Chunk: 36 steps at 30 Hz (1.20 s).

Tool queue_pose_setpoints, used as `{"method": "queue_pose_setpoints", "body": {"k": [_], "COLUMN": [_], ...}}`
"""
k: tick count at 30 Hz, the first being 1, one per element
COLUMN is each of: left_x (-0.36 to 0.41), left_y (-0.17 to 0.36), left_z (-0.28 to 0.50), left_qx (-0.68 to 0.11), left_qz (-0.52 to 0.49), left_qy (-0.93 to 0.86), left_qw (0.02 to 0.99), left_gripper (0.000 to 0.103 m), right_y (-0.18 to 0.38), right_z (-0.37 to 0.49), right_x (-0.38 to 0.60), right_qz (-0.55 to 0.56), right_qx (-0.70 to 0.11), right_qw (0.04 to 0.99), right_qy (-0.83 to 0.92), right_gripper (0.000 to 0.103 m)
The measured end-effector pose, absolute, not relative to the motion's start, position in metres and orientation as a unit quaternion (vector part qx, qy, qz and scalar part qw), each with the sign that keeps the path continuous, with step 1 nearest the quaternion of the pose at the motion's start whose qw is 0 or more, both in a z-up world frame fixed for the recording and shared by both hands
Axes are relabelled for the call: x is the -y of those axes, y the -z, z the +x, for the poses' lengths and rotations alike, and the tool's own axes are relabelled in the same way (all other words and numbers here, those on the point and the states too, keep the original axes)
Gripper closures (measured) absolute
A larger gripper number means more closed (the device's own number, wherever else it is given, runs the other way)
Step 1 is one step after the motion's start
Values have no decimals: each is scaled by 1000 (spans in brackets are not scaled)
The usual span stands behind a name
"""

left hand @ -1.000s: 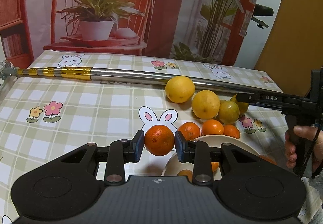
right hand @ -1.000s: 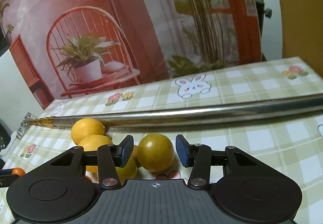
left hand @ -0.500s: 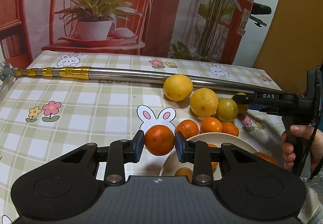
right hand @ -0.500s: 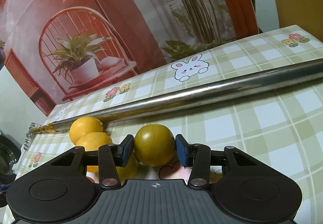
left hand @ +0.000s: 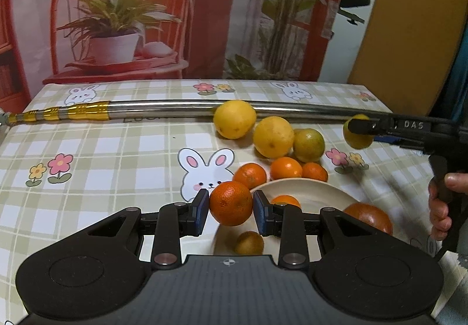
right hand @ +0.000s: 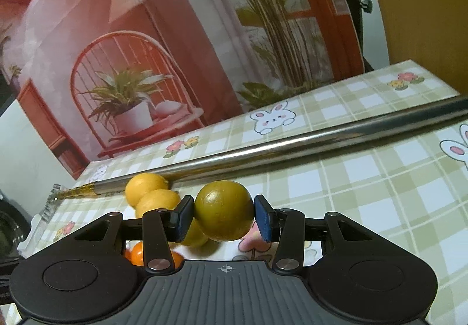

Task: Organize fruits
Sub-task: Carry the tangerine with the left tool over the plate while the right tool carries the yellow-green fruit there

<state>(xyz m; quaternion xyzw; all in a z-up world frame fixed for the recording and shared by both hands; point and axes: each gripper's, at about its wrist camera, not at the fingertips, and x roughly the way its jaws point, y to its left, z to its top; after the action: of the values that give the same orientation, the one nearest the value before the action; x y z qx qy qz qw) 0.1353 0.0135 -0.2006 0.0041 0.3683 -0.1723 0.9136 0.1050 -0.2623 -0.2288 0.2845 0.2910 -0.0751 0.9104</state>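
Observation:
My left gripper [left hand: 231, 208] is shut on an orange [left hand: 230, 202], held above the near left rim of a cream plate [left hand: 310, 187]. Three oranges lie in the plate, the biggest [left hand: 370, 216] at its right. Behind the plate lie three loose oranges [left hand: 285, 168], two yellow lemons [left hand: 234, 119] and a greenish lemon [left hand: 309, 141]. My right gripper [right hand: 223, 218] is shut on a yellow-green lemon [right hand: 223, 209] and holds it off the table. In the left wrist view that gripper [left hand: 355, 128] hangs at the right with the yellow-green lemon [left hand: 355, 140] in it.
A long steel pole [left hand: 175, 108] with a gold-taped end lies across the checked tablecloth behind the fruit. A person's hand [left hand: 441, 208] grips the right tool's handle. A printed backdrop of a chair and plants stands behind the table's far edge.
The right gripper has lifted the yellow-green lemon off the table and carried it rightwards, away from the lemon pile. The left gripper with its orange has stayed nearly still.

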Motion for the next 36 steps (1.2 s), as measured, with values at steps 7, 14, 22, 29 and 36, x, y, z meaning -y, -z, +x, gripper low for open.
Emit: {"method": "queue_pose_setpoints", "body": {"k": [7,14,22,29,36], "left_x": [-7,6,8,11,13], "left_y": [200,201,207,212,213], "left_z": [134,137,144,148,151], "left_qx": [-368,-364,-380,-389,-391], "left_qz": [13,27,32,38,40], "left_qy": [188,210,211,214,216], "left_qw": [911,907,900,895,894], "left_gripper": [68,68,68,68,68], "right_y": [209,196,191,193,195], "right_z": [91,85,85,84,86], "right_x": [249,236,228,225,222], "right_qz": [263,246,236,239,242], "right_qx": [-283,-289,-295,-302,-310], "right_qw": [921,925,926,923,920], "right_qy": [55,22,1,-7,-11], "right_gripper": [61,61,61,61,61]}}
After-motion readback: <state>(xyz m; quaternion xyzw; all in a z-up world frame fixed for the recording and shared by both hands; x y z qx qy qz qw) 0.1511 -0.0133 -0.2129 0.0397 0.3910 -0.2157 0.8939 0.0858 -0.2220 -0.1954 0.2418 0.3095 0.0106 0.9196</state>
